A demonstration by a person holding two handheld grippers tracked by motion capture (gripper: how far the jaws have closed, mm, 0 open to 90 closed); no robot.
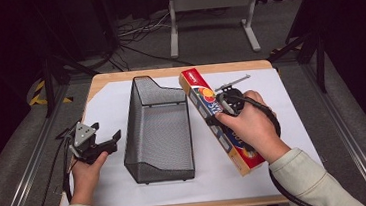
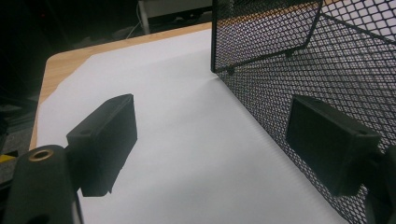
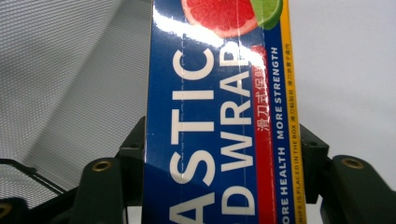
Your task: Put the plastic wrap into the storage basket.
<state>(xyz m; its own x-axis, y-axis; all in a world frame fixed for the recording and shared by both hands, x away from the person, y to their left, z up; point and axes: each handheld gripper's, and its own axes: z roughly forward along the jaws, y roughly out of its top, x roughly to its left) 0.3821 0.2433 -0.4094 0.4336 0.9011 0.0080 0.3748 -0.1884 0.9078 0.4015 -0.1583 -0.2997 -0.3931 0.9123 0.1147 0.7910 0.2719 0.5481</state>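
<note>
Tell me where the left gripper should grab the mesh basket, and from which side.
Take the top rim of the basket's long left wall, coming down from above. That thin, upright wall faces the open left gripper, so one jaw can drop inside the basket and the other outside. The basket's full width looks too wide for the jaws.

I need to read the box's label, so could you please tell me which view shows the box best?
The right gripper view: the box sits close up between the right tool's jaws, its print legible. The high view shows the whole box lying right of the basket, part covered by the hand, print too small. The left gripper view faces the basket's mesh.
</note>
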